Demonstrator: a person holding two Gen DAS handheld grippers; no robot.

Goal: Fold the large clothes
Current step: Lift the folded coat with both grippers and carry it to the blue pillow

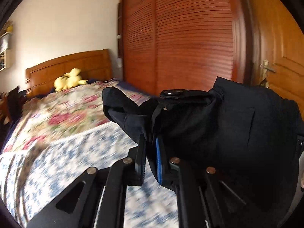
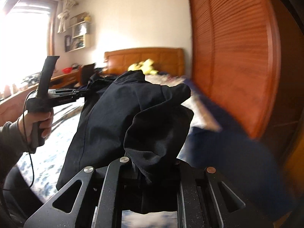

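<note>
L gripper (image 1: 152, 142) clamps black jacket (image 1: 218, 117)

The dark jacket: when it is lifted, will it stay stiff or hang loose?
Probably floppy: the dark jacket sags in folds between the left claw and right claw. Likely light, since two pinches hold it above the bed.

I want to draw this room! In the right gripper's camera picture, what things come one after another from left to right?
Bright window → left gripper in a hand → dark jacket → wooden wardrobe.
</note>
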